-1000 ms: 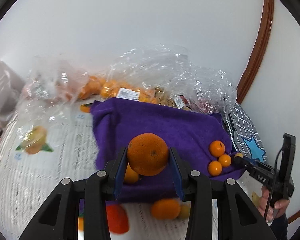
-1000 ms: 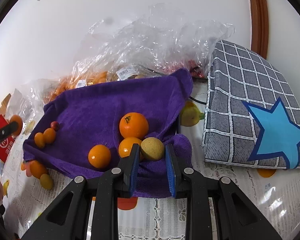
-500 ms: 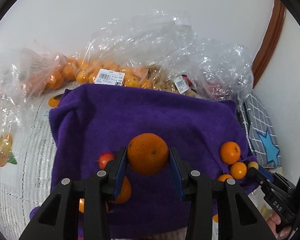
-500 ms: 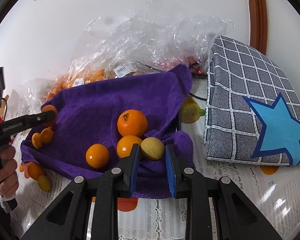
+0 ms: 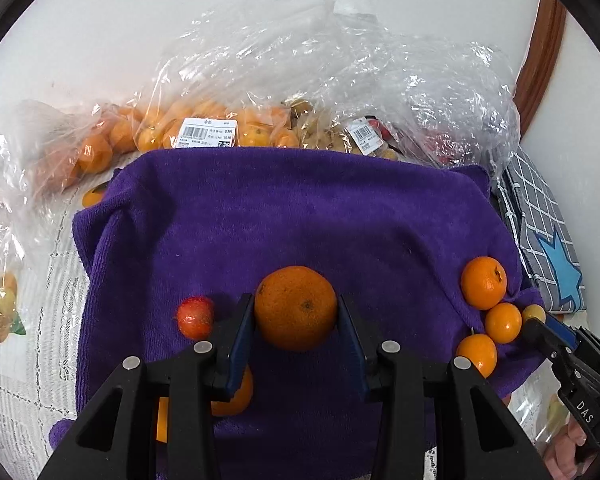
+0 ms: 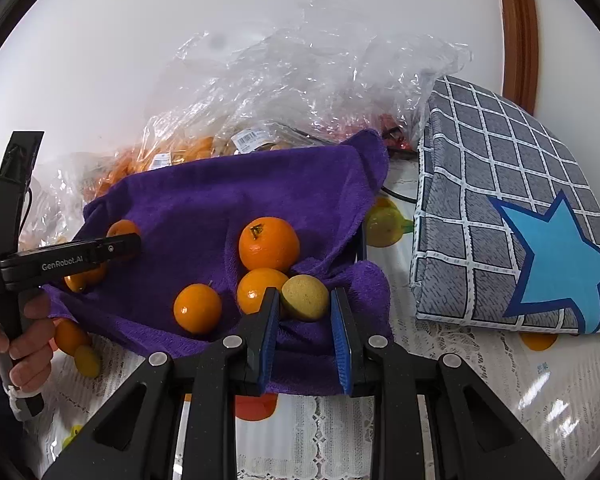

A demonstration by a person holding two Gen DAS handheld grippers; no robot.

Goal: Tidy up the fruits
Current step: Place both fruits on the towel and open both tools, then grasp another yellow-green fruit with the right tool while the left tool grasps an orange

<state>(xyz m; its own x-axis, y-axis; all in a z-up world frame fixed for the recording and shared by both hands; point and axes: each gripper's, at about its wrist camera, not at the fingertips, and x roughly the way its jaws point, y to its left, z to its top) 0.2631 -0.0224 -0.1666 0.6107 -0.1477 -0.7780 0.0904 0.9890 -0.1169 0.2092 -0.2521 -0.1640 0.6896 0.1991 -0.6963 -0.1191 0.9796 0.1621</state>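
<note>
A purple towel (image 5: 300, 208) lies on the table, also in the right wrist view (image 6: 228, 196). My left gripper (image 5: 296, 320) is shut on a large orange (image 5: 295, 307) and holds it over the towel's near part; it shows from the side in the right wrist view (image 6: 112, 246). A small red fruit (image 5: 195, 317) lies left of it. My right gripper (image 6: 305, 312) holds a small yellow fruit (image 6: 305, 297) at the towel's right edge, beside three oranges (image 6: 269, 244). The same oranges (image 5: 483, 282) and my right gripper (image 5: 540, 326) show in the left wrist view.
Clear plastic bags of oranges (image 5: 204, 132) and other fruit (image 6: 300, 80) lie against the wall behind the towel. A grey checked cushion with a blue star (image 6: 512, 216) lies to the right. Loose fruit (image 6: 80, 348) sits on the lace tablecloth (image 6: 480, 364) off the towel's left edge.
My left gripper has moved forward and over the towel with the large orange in it. My right gripper has stayed in place with the yellow fruit.
</note>
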